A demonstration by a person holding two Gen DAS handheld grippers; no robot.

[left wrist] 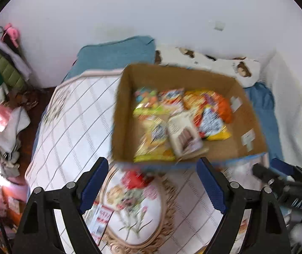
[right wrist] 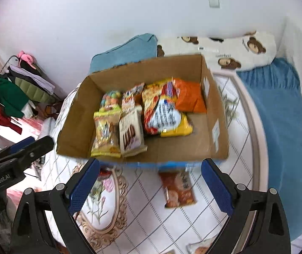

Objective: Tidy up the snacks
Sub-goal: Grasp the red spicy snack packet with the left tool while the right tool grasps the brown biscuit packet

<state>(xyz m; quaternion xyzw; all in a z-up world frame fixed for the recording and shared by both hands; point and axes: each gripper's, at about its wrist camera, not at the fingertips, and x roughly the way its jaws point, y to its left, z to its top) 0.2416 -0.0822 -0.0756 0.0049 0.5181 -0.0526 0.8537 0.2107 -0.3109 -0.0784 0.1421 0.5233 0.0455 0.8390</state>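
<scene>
On the bed [right wrist: 225, 194], box [right wrist: 83, 114] holds snack packs [right wrist: 161, 110], flat. One pack [right wrist: 177, 189] lies outside. Both tools [left wrist: 153, 182] [right wrist: 151, 184] spread, empty.

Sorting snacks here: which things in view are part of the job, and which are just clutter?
Job: cardboard box; snack packets inside it; loose orange packet on the quilt.

Clutter: teal pillow; bear pillow; clothes pile.
</scene>
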